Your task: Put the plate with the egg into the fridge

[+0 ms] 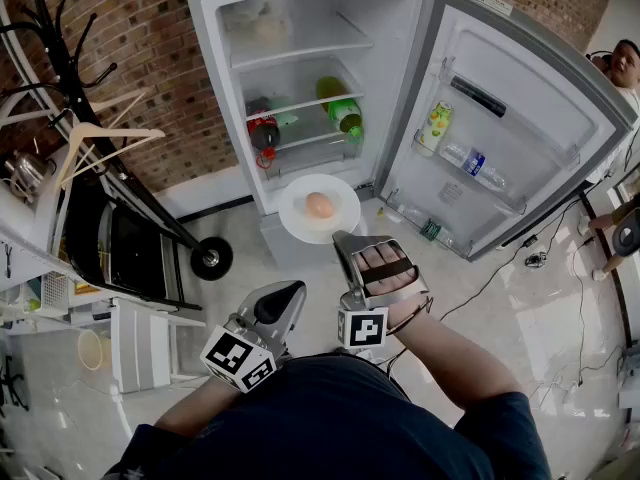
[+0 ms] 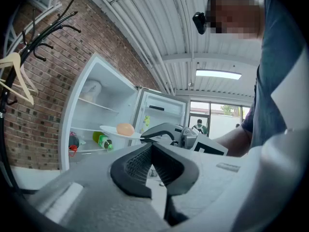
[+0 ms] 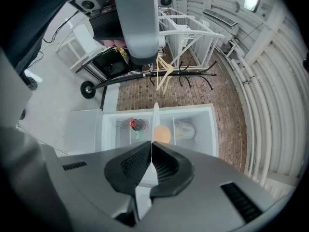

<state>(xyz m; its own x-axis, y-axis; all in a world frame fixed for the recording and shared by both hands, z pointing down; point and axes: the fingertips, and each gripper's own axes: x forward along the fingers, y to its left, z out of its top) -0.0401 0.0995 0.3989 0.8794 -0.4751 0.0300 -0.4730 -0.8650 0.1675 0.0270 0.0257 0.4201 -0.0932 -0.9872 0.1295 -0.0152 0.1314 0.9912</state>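
Note:
A white plate [image 1: 296, 199] carrying a brown egg [image 1: 319, 205] hangs level in front of the open fridge [image 1: 300, 28], at its lower shelf. My right gripper [image 1: 343, 236] is shut on the plate's near rim. The right gripper view shows the plate [image 3: 155, 120] edge-on, clamped between the pads of the right gripper [image 3: 151, 143], with the egg [image 3: 162, 134] just beyond. My left gripper [image 1: 297, 288] waits lower and to the left, away from the plate. Seen along the left gripper [image 2: 152, 145], its pads meet with nothing between them, and the plate [image 2: 112, 130] and egg [image 2: 125, 128] float ahead.
The fridge door [image 1: 500, 128] swings wide to the right, holding a can [image 1: 435, 125] and a water bottle [image 1: 475, 163]. A green bottle [image 1: 340, 108] and a red-capped jar [image 1: 264, 133] occupy the middle shelves. A coat rack with a hanger [image 1: 100, 133] and a black wheeled cart [image 1: 212, 258] stand left.

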